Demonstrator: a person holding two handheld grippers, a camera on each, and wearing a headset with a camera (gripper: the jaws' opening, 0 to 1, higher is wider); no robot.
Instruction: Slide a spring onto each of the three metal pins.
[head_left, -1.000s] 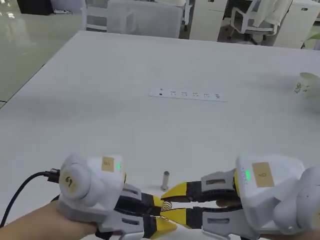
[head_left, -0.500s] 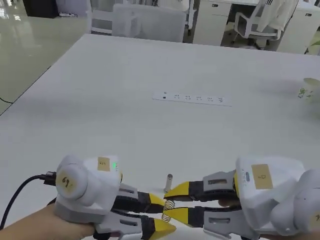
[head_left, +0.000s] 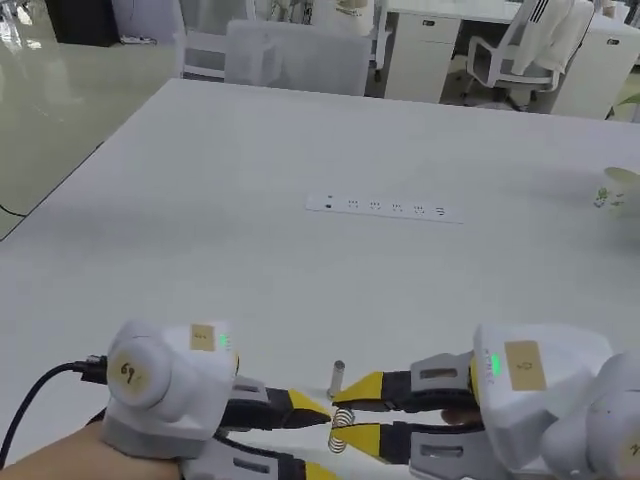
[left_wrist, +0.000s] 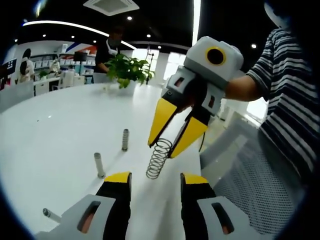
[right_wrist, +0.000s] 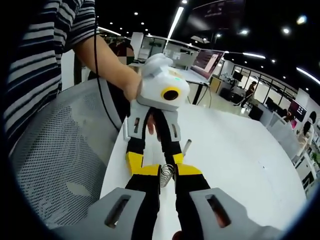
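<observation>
A small steel spring (left_wrist: 159, 158) hangs in the yellow jaw tips of my right gripper (left_wrist: 162, 145), which is shut on its upper end. In the head view the spring (head_left: 340, 428) sits just in front of an upright metal pin (head_left: 337, 378). My left gripper (left_wrist: 156, 179) faces it tip to tip, open, with nothing between its jaws. The left gripper view has two upright pins (left_wrist: 125, 139) (left_wrist: 99, 165) on the white table and a third (left_wrist: 50, 215), slanted, near the lower left. My right gripper (right_wrist: 166, 171) grips the spring (right_wrist: 166, 175), with one pin (right_wrist: 186, 146) just beyond.
A white power strip (head_left: 385, 207) lies across the middle of the white table (head_left: 200, 220). At the far right stands a paper cup (head_left: 615, 186). A mesh chair (right_wrist: 55, 155) and a person's striped sleeve (left_wrist: 287, 90) sit close to the table's near edge.
The head camera has tilted up, so both grippers sit lower in the picture. The spring stays in the right gripper's jaws, beside the upright pin.
</observation>
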